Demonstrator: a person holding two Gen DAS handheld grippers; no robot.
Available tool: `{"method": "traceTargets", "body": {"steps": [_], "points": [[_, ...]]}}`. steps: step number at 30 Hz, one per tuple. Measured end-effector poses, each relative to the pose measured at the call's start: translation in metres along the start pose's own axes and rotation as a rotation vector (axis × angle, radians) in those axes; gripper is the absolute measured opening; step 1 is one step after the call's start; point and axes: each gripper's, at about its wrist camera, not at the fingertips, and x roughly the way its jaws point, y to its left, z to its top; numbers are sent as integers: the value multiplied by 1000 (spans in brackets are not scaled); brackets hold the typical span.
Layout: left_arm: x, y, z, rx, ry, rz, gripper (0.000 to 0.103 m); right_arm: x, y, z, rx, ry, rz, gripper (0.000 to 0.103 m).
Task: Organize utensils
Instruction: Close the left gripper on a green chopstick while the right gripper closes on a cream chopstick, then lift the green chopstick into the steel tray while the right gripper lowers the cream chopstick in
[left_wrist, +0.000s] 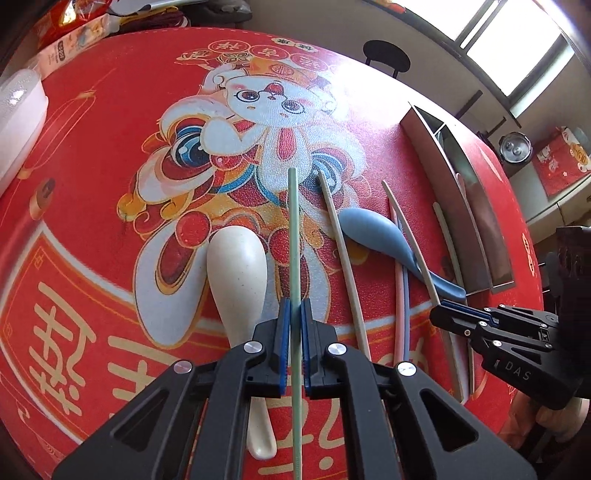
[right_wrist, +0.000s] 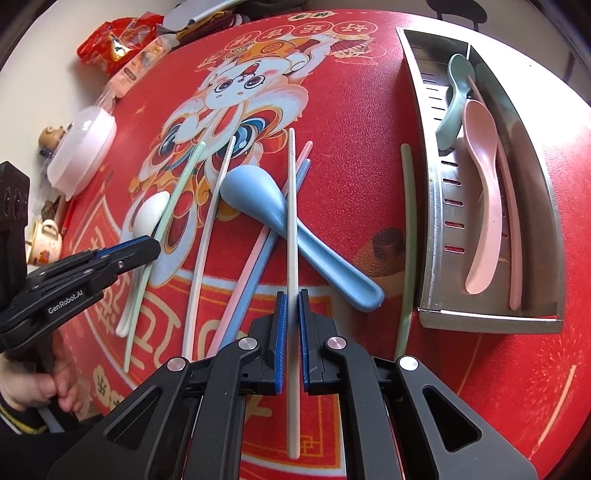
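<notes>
setting: a home dining room. round bench (right_wrist: 480, 369) under a red festive cloth printed with a cartoon lion-dance figure (left_wrist: 258, 122); snack packets (right_wrist: 118, 40) and small teapots (right_wrist: 46, 236) at the wall edge; a dark chair back (left_wrist: 386, 55); bright window (left_wrist: 517, 40); a steel cooker lid (left_wrist: 515, 149) on a side counter.

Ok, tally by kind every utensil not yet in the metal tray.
Spoons: 2 (white spoon, blue spoon)
Chopsticks: 6 (held green chopstick, loose green chopstick, held white chopstick, loose white chopstick, pink chopstick, blue chopstick)
Total: 8
</notes>
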Motion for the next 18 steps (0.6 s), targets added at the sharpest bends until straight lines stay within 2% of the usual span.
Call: {"method": "traceTargets", "body": {"steps": [18], "points": [[-9, -4, -3, 13, -3, -23, 6, -5, 0, -2, 0, -15, 6, 6]]}}
